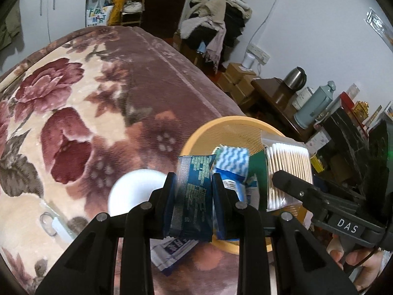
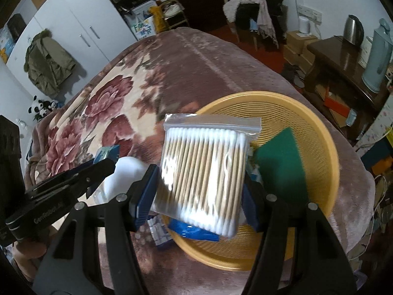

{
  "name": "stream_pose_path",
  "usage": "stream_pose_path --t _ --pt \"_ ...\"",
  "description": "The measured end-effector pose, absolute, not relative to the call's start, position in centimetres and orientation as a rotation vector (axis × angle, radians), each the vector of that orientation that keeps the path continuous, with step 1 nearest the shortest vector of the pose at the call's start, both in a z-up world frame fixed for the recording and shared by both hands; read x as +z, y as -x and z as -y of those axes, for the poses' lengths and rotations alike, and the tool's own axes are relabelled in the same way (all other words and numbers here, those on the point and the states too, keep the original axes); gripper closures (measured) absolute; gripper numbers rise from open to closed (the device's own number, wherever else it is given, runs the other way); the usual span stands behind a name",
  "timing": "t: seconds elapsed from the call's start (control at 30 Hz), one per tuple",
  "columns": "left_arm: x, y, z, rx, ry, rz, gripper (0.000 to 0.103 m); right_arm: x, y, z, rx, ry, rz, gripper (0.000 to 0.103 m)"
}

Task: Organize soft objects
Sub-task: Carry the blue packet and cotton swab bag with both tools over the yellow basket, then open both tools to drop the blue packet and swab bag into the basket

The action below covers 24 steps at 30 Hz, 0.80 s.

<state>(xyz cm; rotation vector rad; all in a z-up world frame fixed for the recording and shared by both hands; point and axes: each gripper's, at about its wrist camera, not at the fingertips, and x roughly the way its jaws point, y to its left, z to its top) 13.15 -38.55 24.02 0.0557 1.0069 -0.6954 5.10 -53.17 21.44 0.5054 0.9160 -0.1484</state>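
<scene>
Nearest the lens in the left wrist view, the left gripper [image 1: 192, 196] has its blue pads pressed narrowly on a dark blue sachet [image 1: 194, 194], held upright above the near left rim of the yellow basket [image 1: 196, 135]. Right gripper [image 2: 200, 184], seen in its own view, clamps a clear zip bag of cotton swabs [image 2: 205, 172] across its width, jaws about half apart, the bag hanging over the basket's near left part. Inside the basket lie a green sponge [image 2: 282, 167], a blue-and-white wavy cloth [image 1: 233, 159] and a blue packet [image 2: 194, 231]; a white round object [image 1: 132, 191] and a printed packet [image 1: 169, 253] rest on the floral blanket [image 1: 73, 98] just outside the rim. Judged from this layout, both items are being carried to the basket. Good practice is to bring each fully inside the rim, lower it onto a bare patch of mesh, and only then part the jaws, one hand at a time, since the two grippers work close together and could collide.
</scene>
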Motion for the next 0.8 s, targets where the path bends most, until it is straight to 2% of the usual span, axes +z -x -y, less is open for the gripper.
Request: stream_pose_path --t 0.63,0.67,0.7,0.77,0.8 --pt "23.9 -12.1 45.8 -0.833 -0.025 -1.021 0.073 21.7 -3.8 60.1 -0.267 -0.644 -0.861 0.038" --pt "23.5 -12.1 46.2 -0.838 -0.024 -1.027 0.063 21.4 -3.7 60.6 -0.267 -0.673 -0.858 0.036" --pt "23.2 -12.1 46.6 -0.843 -0.027 -1.041 0.039 20.9 -3.5 61.1 -0.268 -0.710 -0.864 0.036" --pt "22.5 -11.8 47.2 -0.869 -0.029 -1.066 0.010 20.1 -3.2 61.8 -0.276 -0.773 -0.879 0.029" --pt "22.4 -11.5 47.2 -0.881 -0.032 -1.060 0.008 20.1 -3.2 61.9 -0.280 -0.777 -0.883 0.029"
